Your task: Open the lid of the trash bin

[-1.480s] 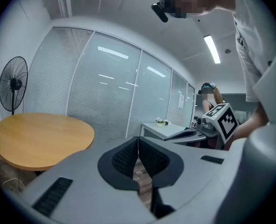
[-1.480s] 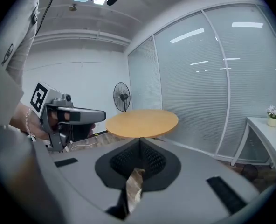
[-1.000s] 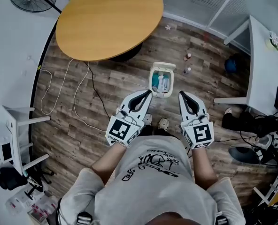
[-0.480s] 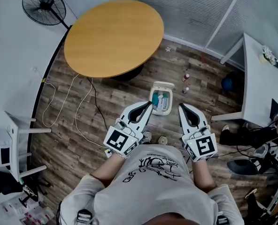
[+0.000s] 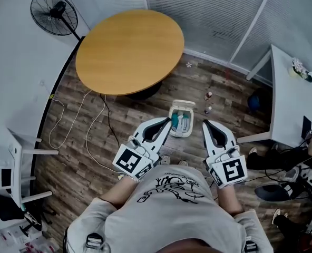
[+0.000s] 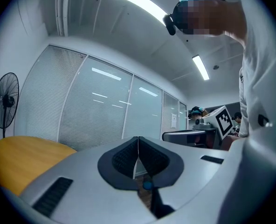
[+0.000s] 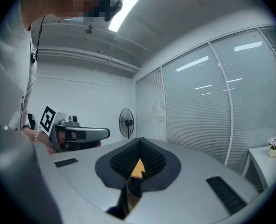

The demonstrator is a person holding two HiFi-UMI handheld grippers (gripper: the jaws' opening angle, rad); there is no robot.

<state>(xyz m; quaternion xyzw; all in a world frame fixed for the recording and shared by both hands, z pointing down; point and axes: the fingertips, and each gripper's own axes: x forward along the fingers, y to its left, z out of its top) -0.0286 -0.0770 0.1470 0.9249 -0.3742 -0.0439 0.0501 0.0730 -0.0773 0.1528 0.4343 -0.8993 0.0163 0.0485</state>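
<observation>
The small white trash bin [image 5: 192,121] stands on the wood floor in front of the person's feet. Its lid [image 5: 183,104] is tipped back, and teal and white rubbish shows inside. Both grippers are held level, well above the floor and apart from the bin. In the head view my left gripper [image 5: 167,121] overlaps the bin's left edge and my right gripper [image 5: 205,124] sits just right of it. My left gripper [image 6: 138,139] is shut with nothing between its pads. My right gripper [image 7: 139,142] is shut and empty too.
A round wooden table [image 5: 129,51] stands beyond the bin, with a floor fan [image 5: 56,12] at the far left. White cables [image 5: 93,125] trail over the floor at the left. Two small bottles [image 5: 208,103] stand right of the bin, near a white desk [image 5: 295,104].
Both grippers have risen together, still shut. The head view has pulled away from the floor, so the bin looks smaller and more of the glass wall shows.
</observation>
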